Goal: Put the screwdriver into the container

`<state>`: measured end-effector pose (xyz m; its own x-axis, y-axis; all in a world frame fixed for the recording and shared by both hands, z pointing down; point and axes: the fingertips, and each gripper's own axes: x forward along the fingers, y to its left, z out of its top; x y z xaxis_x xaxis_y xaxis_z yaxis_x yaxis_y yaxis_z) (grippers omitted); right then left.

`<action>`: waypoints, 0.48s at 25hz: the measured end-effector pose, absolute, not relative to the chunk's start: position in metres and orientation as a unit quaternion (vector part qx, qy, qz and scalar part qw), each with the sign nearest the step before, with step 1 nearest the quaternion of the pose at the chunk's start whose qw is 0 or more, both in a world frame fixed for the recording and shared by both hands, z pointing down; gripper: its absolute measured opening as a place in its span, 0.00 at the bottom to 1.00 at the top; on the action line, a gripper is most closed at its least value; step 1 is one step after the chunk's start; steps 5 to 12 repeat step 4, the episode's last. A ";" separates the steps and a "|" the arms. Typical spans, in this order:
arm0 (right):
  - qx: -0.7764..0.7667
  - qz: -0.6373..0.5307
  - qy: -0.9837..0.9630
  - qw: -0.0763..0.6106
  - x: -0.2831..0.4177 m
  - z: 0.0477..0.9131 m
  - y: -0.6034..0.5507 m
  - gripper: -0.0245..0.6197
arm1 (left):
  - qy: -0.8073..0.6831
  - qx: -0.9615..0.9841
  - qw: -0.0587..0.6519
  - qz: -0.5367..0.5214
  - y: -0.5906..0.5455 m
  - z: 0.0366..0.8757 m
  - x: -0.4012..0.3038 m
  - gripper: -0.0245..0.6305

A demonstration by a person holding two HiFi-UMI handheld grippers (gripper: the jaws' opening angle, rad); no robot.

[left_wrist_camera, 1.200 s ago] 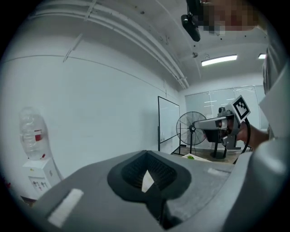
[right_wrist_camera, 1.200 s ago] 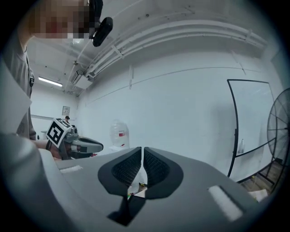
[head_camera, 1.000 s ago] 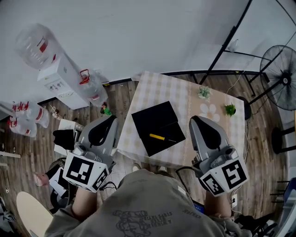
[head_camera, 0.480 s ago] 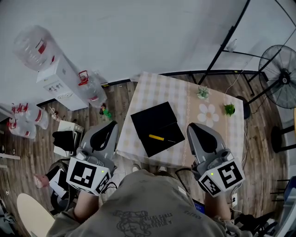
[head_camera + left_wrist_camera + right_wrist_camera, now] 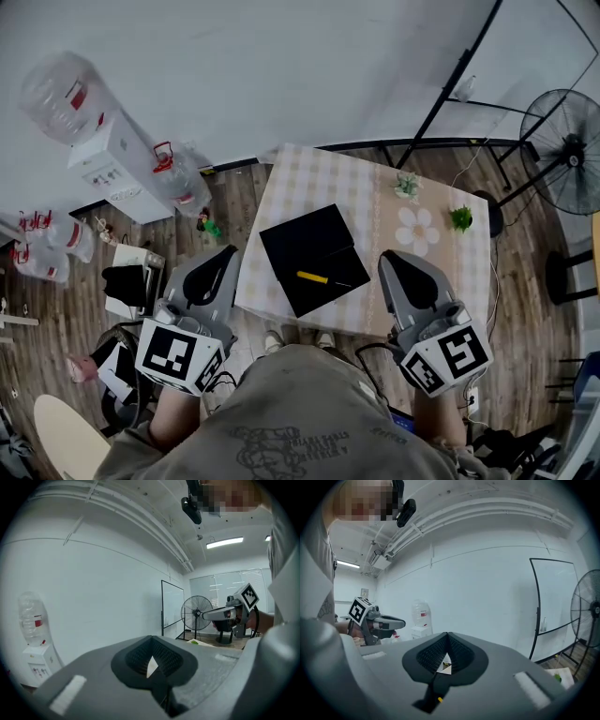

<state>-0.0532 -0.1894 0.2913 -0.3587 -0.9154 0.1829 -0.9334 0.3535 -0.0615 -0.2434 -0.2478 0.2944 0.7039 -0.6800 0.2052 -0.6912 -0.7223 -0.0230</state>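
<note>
While both grippers are held short of the worktop (image 5: 309, 178), the yellow screwdriver (image 5: 314, 277) lies on the near half of the open black container (image 5: 305, 234), well apart from each. Left gripper (image 5: 223, 253): off the worktop's left edge, jaws together, nothing between them. Right gripper (image 5: 389, 258): at the near right edge, jaws together, likewise empty. A small potted plant (image 5: 407, 185) stands far right
</note>
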 end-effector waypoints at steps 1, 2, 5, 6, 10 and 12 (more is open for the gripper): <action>0.565 0.078 -0.820 0.060 -0.052 0.292 -0.190 0.08 | -0.370 0.923 0.028 0.101 -0.249 0.294 -0.242 0.04; 0.566 0.079 -0.818 0.061 -0.050 0.293 -0.191 0.08 | -0.369 0.923 0.028 0.101 -0.249 0.295 -0.241 0.04; 0.568 0.081 -0.816 0.064 -0.048 0.294 -0.192 0.08 | -0.366 0.924 0.029 0.103 -0.251 0.295 -0.238 0.04; 0.568 0.081 -0.816 0.064 -0.048 0.294 -0.192 0.08 | -0.366 0.924 0.029 0.103 -0.251 0.295 -0.238 0.04; 0.568 0.081 -0.816 0.064 -0.048 0.294 -0.192 0.08 | -0.366 0.924 0.029 0.103 -0.251 0.295 -0.238 0.04; 0.568 0.081 -0.816 0.064 -0.048 0.294 -0.192 0.08 | -0.366 0.924 0.029 0.103 -0.251 0.295 -0.238 0.04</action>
